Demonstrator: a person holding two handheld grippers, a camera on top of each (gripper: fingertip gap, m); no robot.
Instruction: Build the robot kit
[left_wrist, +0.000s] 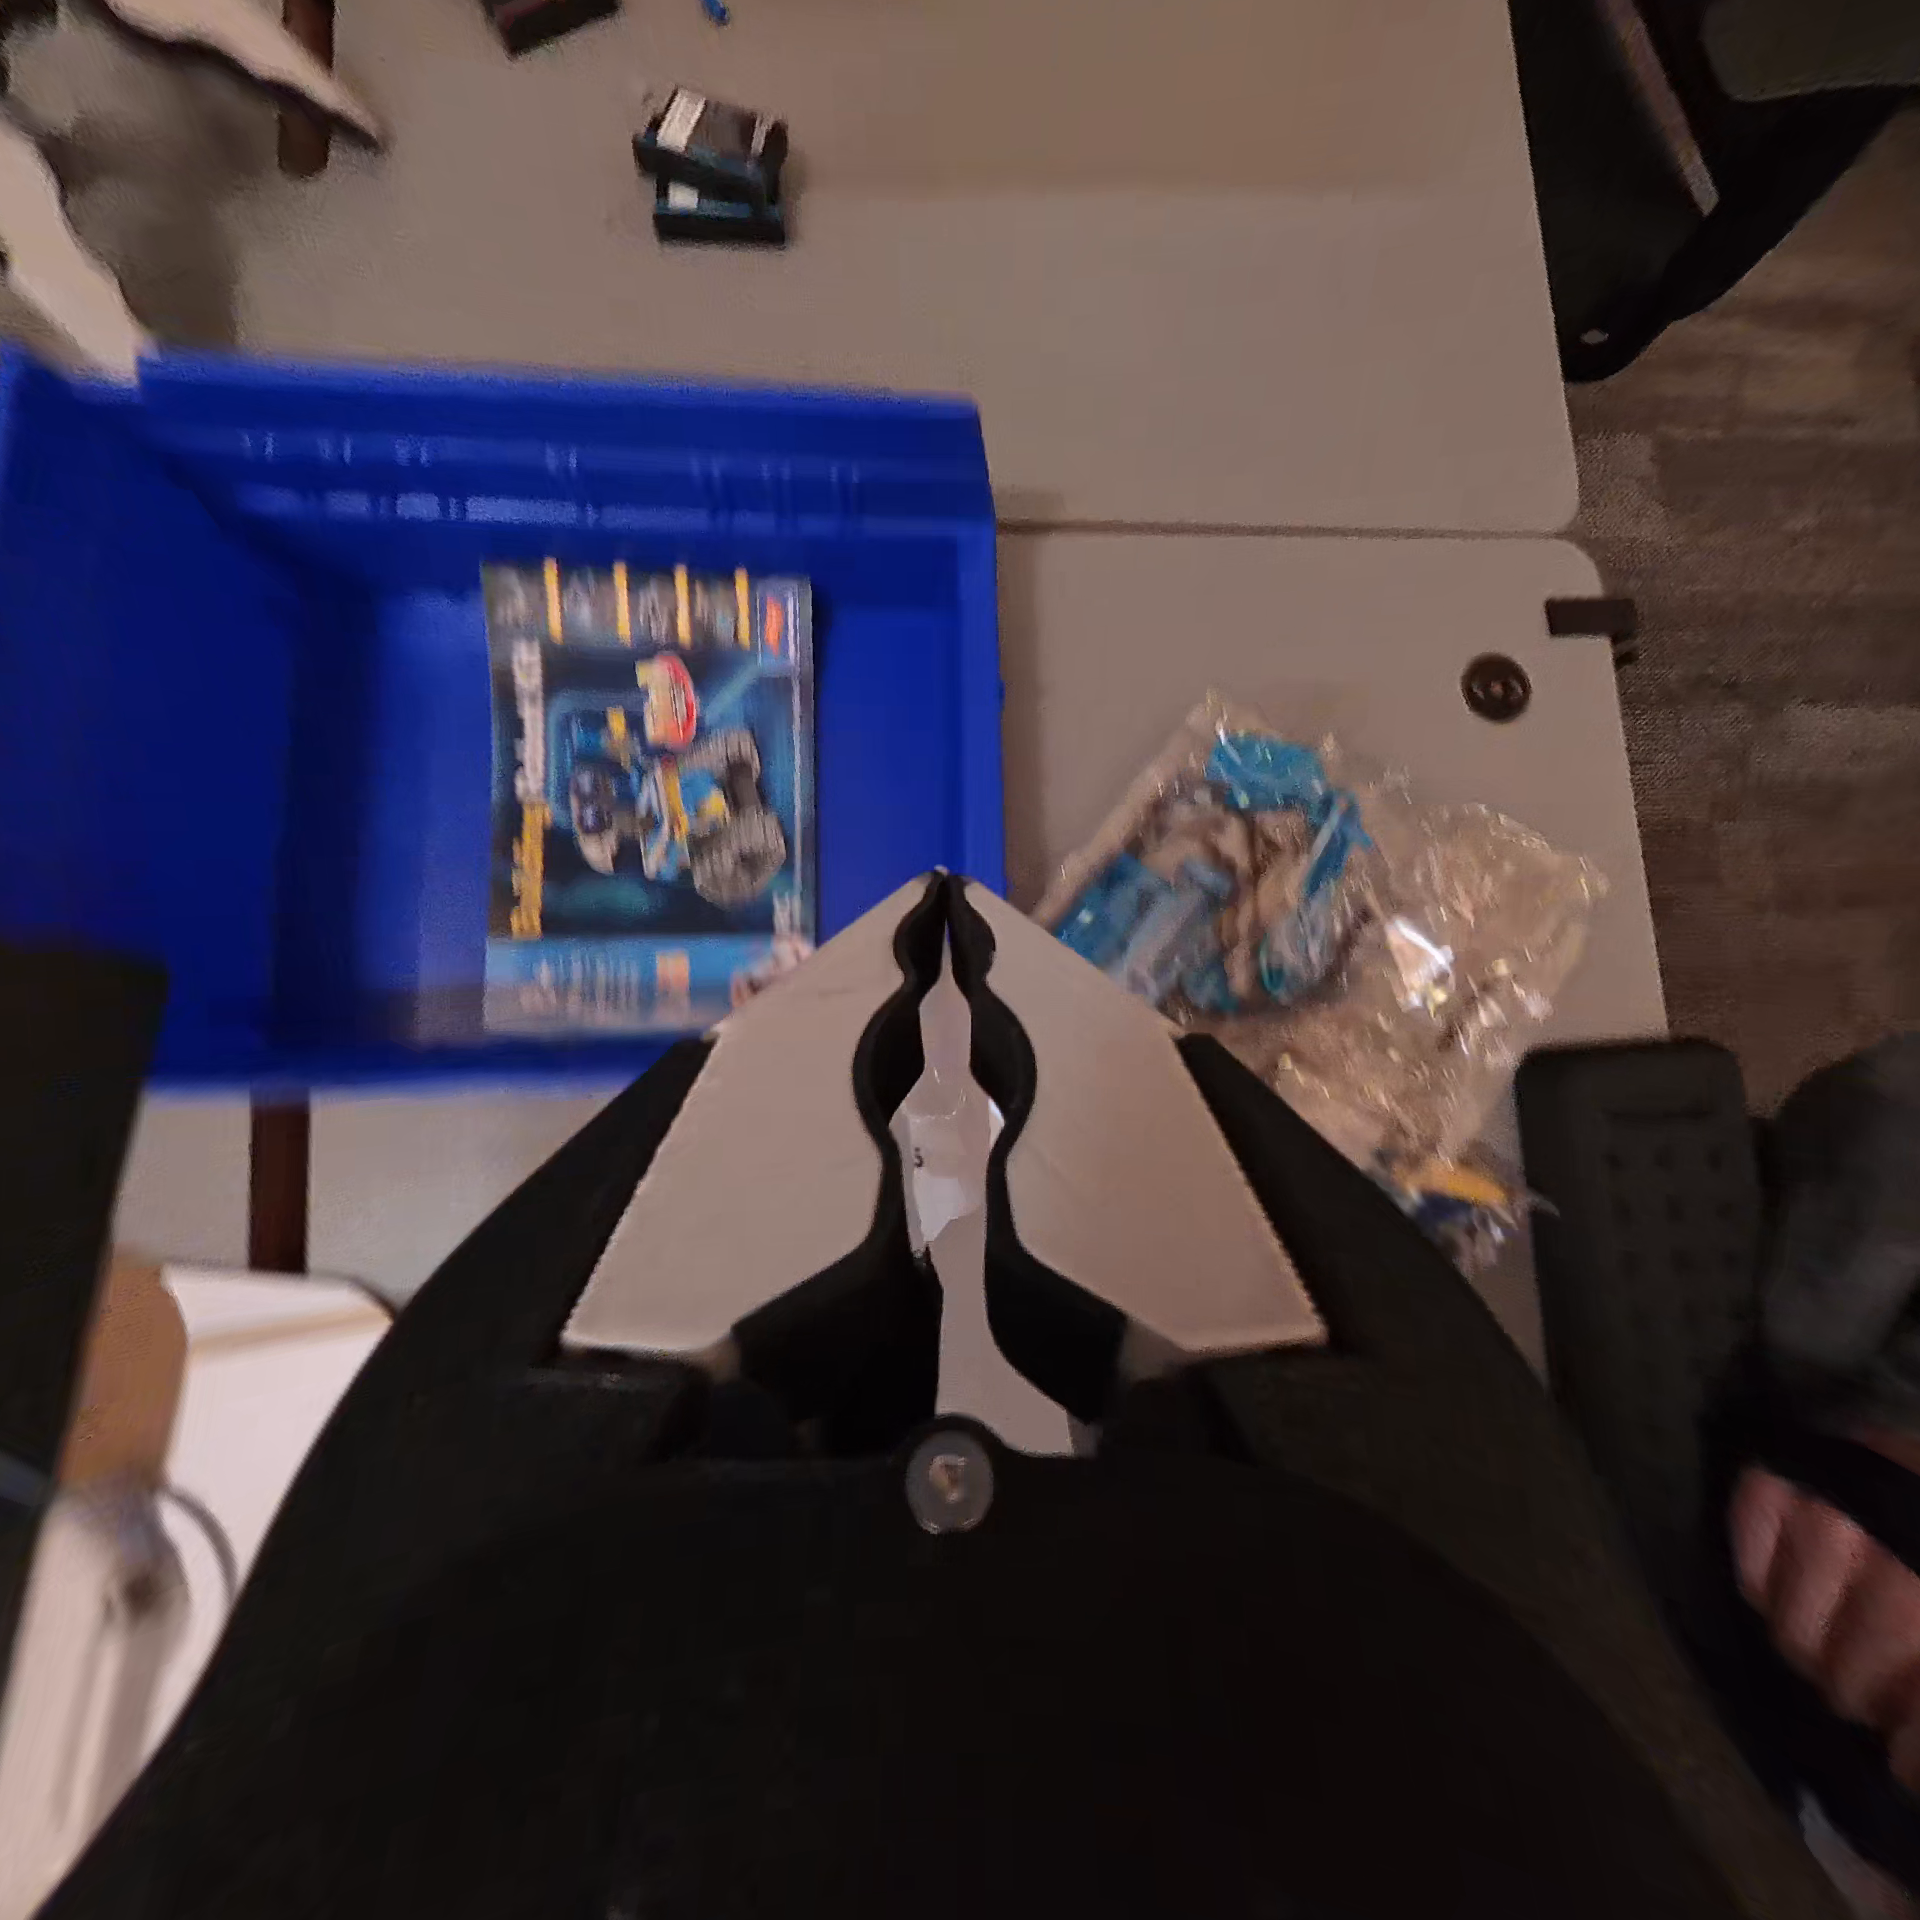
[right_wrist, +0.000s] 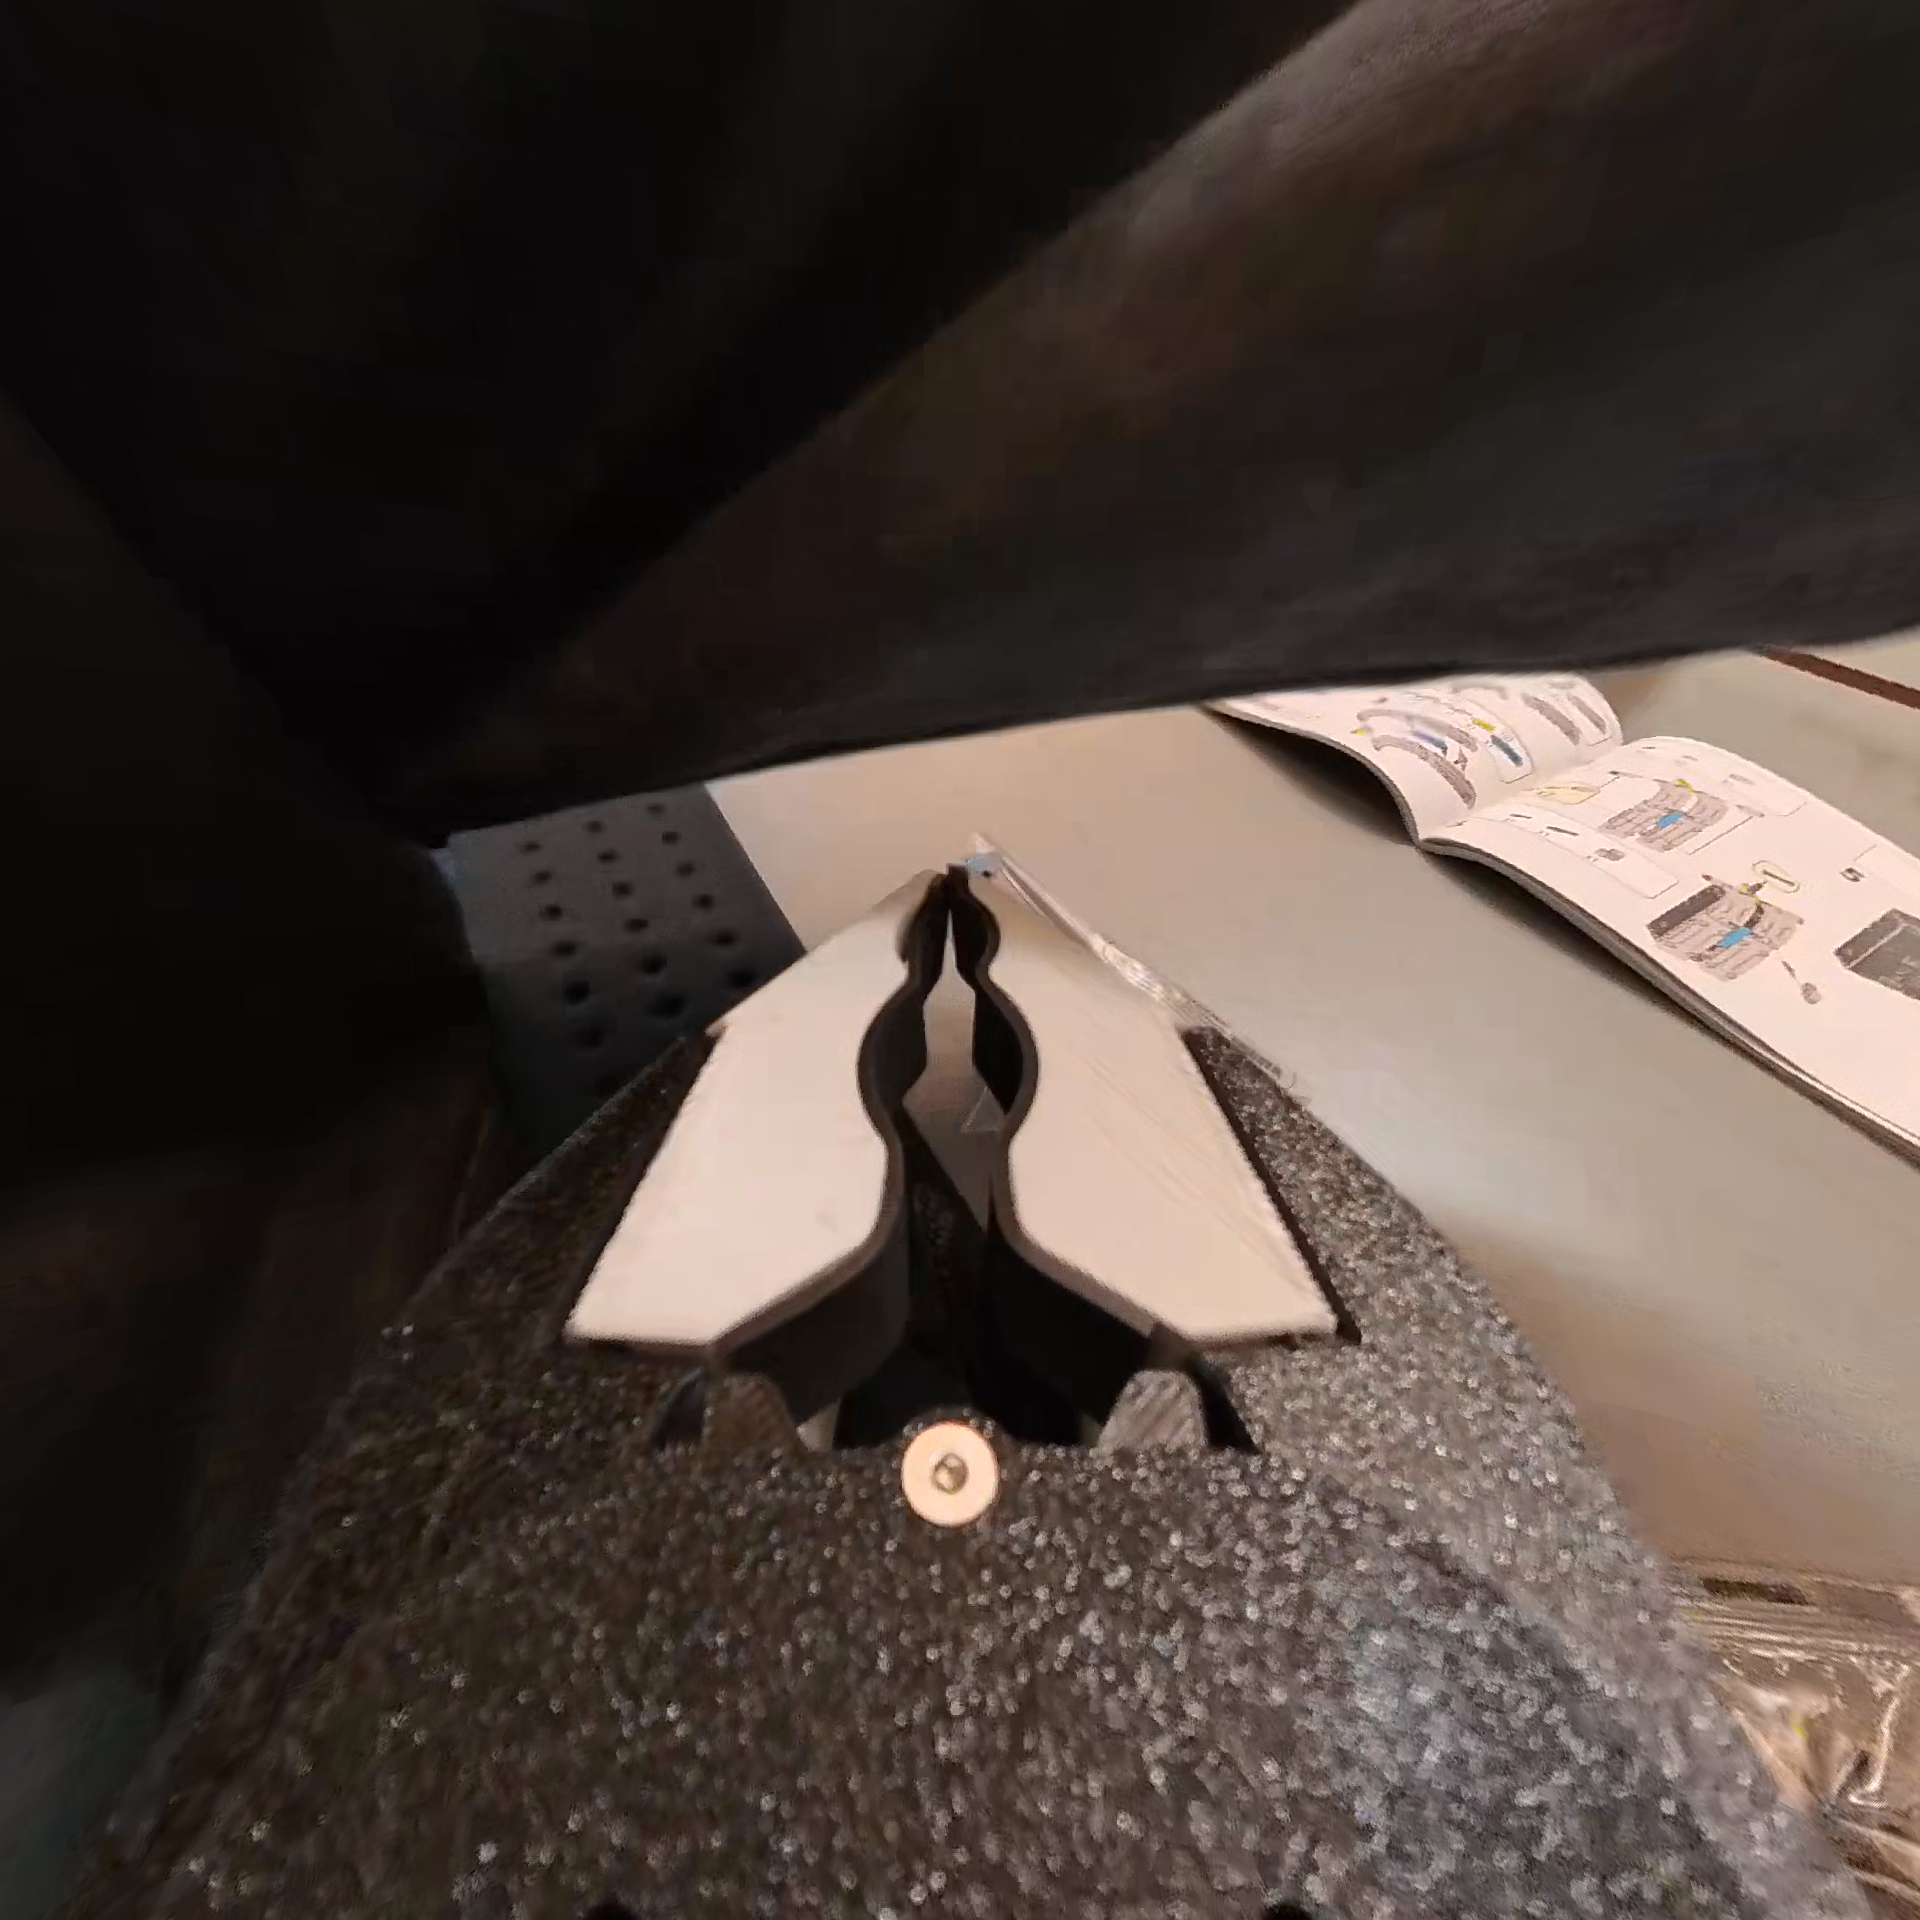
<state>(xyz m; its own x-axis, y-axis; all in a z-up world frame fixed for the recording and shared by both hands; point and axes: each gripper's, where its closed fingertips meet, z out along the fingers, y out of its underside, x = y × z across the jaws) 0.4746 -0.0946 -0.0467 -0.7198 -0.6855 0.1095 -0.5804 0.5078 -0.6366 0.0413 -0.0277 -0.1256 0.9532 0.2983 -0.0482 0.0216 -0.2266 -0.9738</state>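
My left gripper (left_wrist: 943, 883) is shut and hangs over the near right corner of a blue bin (left_wrist: 208, 675). A colourful printed box (left_wrist: 649, 800) lies flat inside the bin. A small white slip (left_wrist: 940, 1153) shows in the gap between the fingers; I cannot tell whether it is held. A clear plastic bag of blue parts (left_wrist: 1299, 935) lies on the table right of the bin. My right gripper (right_wrist: 956, 878) is shut, low over the table. A thin clear plastic edge (right_wrist: 1091, 945) runs from its tip along the right finger; I cannot tell whether it is pinched.
The beige table (left_wrist: 1195, 364) carries small black and blue parts (left_wrist: 717, 166) at the far side. An open instruction booklet (right_wrist: 1662, 862) lies on the table. Dark cloth (right_wrist: 935, 416) fills the upper right wrist view. A black perforated surface (right_wrist: 613, 914) and a hand (left_wrist: 1829, 1558) are close by. Across from one pair of fingers to the other is roughly 45 centimetres.
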